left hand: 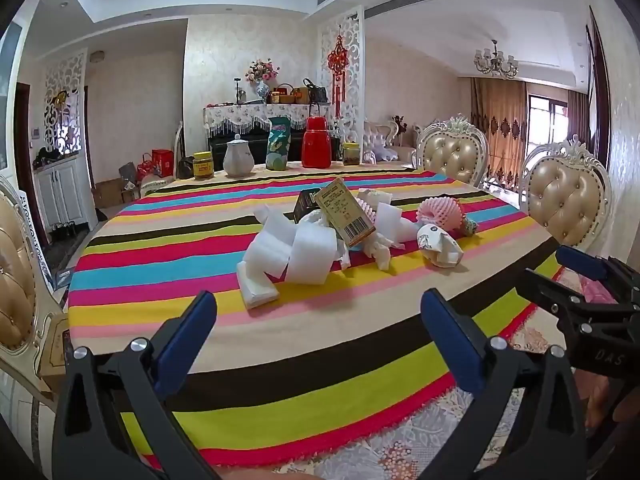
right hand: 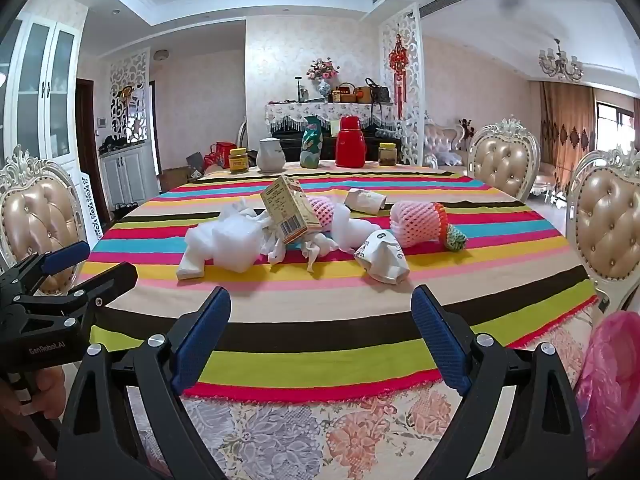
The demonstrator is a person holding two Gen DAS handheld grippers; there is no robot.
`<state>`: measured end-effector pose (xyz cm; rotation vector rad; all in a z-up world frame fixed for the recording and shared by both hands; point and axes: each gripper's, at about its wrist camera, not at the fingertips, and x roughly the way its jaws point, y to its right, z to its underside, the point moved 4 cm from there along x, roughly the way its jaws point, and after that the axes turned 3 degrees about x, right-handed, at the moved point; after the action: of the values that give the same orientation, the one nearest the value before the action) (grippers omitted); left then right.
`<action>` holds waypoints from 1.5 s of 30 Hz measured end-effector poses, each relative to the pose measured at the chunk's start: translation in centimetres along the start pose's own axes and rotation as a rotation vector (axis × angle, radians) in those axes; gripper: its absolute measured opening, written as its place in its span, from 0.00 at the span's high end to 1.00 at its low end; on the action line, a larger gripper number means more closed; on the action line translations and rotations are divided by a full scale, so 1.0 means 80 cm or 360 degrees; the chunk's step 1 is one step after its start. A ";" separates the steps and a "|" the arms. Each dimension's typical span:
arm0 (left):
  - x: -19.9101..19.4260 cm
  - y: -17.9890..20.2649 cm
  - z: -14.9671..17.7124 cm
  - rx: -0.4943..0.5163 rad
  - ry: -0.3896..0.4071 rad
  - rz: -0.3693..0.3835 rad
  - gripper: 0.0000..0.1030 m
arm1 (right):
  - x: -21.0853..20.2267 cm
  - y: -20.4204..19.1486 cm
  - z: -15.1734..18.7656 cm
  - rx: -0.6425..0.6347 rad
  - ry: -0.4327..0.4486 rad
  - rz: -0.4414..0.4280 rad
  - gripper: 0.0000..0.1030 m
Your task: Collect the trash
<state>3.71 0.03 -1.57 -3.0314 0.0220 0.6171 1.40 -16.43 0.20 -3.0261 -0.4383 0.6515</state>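
- My left wrist camera looks forward and slightly down between my left gripper, across the striped multicoloured tablecloth, from the table's near edge.
- My right wrist camera faces likewise between my right gripper, just beside.
- Both share the heap of white foam scraps mid-table; each catches the other's tongs at its edge.

My left tool and right tool are black, with blue ribbed pads, silver screws and white lettering.
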 end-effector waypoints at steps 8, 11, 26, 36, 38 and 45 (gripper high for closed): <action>-0.001 0.000 0.000 -0.0003 0.0004 0.0005 0.04 | 0.002 -0.001 0.001 -0.0002 -0.0007 0.0000 0.16; -0.001 0.000 0.000 0.0001 0.0002 0.0004 0.04 | 0.002 -0.001 0.001 -0.0002 -0.0005 0.0004 0.16; 0.002 -0.002 -0.001 -0.0002 -0.0003 0.0007 0.04 | 0.005 0.000 0.001 0.0010 -0.0008 -0.0007 0.16; 0.002 -0.002 -0.001 -0.0004 -0.0002 0.0008 0.04 | 0.004 -0.001 0.002 0.0014 -0.0006 -0.0011 0.16; 0.002 -0.002 -0.001 -0.0004 -0.0003 0.0008 0.04 | 0.004 -0.001 0.002 0.0016 -0.0006 -0.0010 0.16; 0.002 -0.003 -0.001 -0.0005 -0.0004 0.0009 0.04 | 0.004 -0.002 0.001 0.0024 -0.0003 -0.0008 0.16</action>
<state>3.89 0.24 -1.58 -3.0347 0.0293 0.6224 1.62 -16.20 0.02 -3.0096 -0.4385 0.6544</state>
